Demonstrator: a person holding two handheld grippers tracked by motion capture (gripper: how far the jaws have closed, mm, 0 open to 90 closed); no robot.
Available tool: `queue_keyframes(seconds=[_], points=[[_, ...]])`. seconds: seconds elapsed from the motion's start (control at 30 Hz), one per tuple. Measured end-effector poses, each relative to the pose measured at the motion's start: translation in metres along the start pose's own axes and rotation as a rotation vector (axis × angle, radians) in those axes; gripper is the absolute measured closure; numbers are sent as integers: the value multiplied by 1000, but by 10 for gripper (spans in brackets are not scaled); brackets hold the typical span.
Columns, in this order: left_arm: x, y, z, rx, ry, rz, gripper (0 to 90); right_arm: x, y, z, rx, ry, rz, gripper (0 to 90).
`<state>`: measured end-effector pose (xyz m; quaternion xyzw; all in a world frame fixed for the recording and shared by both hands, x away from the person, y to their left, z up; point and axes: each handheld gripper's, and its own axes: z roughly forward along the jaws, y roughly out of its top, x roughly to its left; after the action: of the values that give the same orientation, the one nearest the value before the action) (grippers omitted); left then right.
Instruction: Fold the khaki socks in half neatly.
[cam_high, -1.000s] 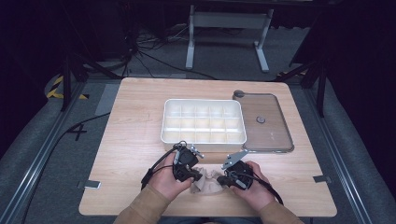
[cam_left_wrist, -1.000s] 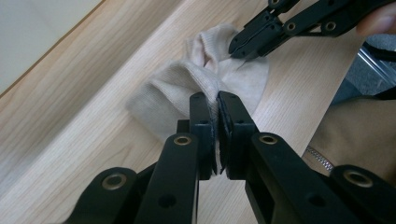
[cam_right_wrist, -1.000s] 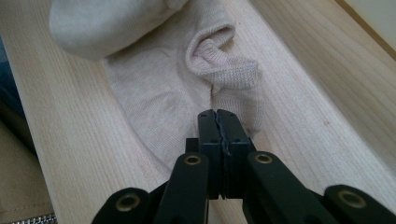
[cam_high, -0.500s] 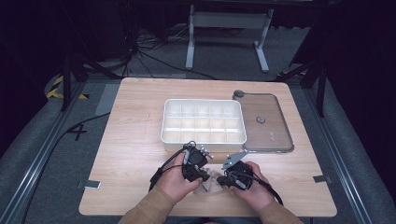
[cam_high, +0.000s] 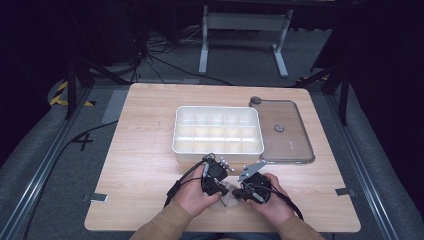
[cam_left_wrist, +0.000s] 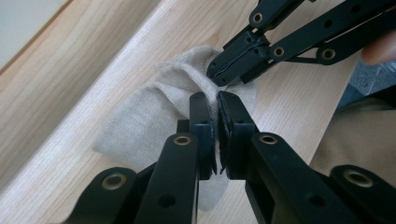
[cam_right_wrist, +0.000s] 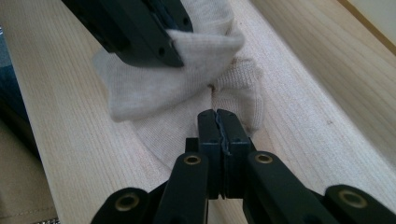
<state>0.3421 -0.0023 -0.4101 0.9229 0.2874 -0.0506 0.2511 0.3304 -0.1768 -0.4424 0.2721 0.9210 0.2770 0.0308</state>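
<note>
On the left, the left hand-held gripper (cam_high: 214, 176) sits near the front edge of the tabletop (cam_high: 145, 150), its jaws drawn together on a fold of a small beige cloth (cam_left_wrist: 140, 121). In the left gripper view the two black jaws stand nearly parallel with only a thin slit between them, and the knit fabric bunches into ridges just ahead of their tips, which suggests the pinch holds a raised pleat rather than the flat sheet.

The cloth lies between the two hands, on the wood close to the person's side, well apart from the white compartment tray (cam_high: 218, 130) farther back and the clear lid (cam_high: 285, 131) lying flat beside that tray on its right.

To the right, the right hand-held gripper (cam_high: 250, 186) is likewise closed: in its own view the jaws meet tip to tip over the cloth's edge (cam_right_wrist: 238, 88), apparently nipping a thin layer. With each tool gripping a different part of the same piece, the likely purpose is to pull or fold it, one side anchoring while the other works. The fabric looks soft and limp, so a grip this shallow could slip.
</note>
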Motion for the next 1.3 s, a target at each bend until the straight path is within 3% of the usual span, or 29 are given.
queue_keyframes(seconds=[0.2, 0.33, 0.57, 0.7, 0.87, 1.13, 1.3], points=[[-4, 0, -1, -21, 26, 5, 849, 0, 0, 0, -1, 0, -4, 896], [-16, 3, -8, -32, 61, 62, 848, 0, 0, 0, 0, 1, 1, 896], [-5, 0, 0, -27, 34, 11, 842, 1, 0, 0, -2, -2, -8, 894], [-4, 0, -2, -47, -8, 15, 759, 0, 0, -2, 2, 1, 1, 874], [-3, -4, -10, -67, -29, 13, 690, -1, -1, -13, -26, -1, -5, 873], [5, -15, -34, -108, -12, -14, 679, 4, 9, -43, -115, -18, -22, 884], [13, -24, -44, -124, -2, -43, 705, 16, 21, -48, -147, 1, -65, 885]])
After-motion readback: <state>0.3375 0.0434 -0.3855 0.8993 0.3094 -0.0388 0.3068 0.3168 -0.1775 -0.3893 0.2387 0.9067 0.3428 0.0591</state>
